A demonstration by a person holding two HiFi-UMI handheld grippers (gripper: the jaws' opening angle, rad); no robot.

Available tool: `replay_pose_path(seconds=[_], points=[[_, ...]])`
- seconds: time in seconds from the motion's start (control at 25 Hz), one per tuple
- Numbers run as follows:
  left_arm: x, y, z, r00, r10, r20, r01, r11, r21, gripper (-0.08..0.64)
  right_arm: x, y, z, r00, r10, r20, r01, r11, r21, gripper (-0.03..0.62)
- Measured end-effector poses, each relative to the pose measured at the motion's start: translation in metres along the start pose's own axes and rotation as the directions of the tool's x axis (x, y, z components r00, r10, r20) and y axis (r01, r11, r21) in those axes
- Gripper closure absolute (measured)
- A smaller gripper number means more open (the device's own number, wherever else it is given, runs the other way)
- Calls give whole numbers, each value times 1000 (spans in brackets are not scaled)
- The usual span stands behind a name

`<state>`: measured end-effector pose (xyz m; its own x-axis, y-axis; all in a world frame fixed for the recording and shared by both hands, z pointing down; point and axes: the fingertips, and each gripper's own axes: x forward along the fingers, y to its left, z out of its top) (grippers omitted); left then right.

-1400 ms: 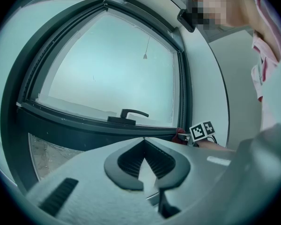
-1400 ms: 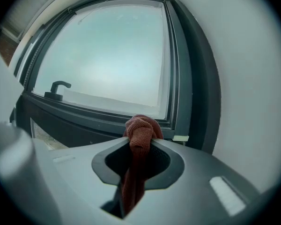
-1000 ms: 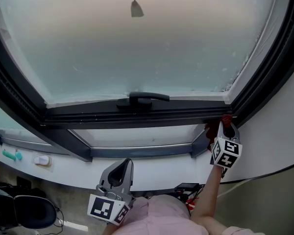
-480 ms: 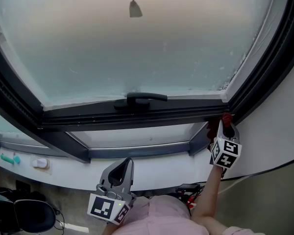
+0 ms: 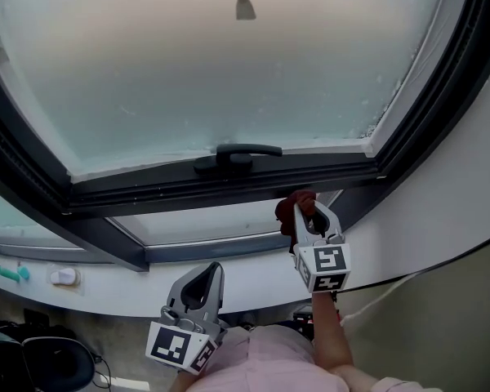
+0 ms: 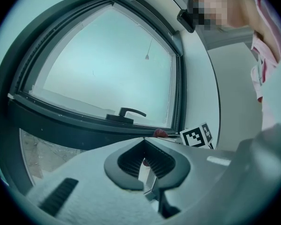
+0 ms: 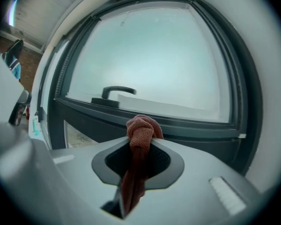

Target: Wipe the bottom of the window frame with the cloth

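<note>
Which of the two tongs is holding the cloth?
The right tongs, with the reddish cloth pinched between them; the left tongs hang shut and empty.

Cloth tail hidden in tongs of right gripper, window frame cropped

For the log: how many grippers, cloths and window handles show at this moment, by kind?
Grippers: 2 (left gripper, shut with nothing in it; right gripper, shut on the red-brown cloth)
Cloths: 1
Handles: 1 (dark window handle)
Total: 4
</note>
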<state>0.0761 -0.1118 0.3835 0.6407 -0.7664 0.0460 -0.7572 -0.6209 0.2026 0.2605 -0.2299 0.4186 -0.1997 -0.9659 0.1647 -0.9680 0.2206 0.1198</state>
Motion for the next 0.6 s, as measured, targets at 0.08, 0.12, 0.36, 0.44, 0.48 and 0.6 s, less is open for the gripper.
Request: replay_pose_path(seconds=[0.08,0.12,0.36,0.44,0.48,0.6], points=[[-14,9,3,1000,15,1,-15,1000,-2,565,7,35,8,998,55,5,-55,998,-16,529],[-21,15,5,1000,28,3,-28,1000,-2,565,11,50,12,997,77,5,-77,997,-18,529],[-69,51,14,994,112,8,-111,994,-12,565,29,120,25,986,166,0,-166,986,-22,531],[-81,61,15,991,135,13,-135,991,-16,565,35,139,24,981,193,-13,-194,981,-22,529],[-87,66,16,989,146,17,-146,989,-17,565,38,149,22,978,209,-23,-210,978,-22,531],[-101,77,18,984,175,25,-174,984,-23,565,49,179,13,962,266,-58,-268,963,-27,529]])
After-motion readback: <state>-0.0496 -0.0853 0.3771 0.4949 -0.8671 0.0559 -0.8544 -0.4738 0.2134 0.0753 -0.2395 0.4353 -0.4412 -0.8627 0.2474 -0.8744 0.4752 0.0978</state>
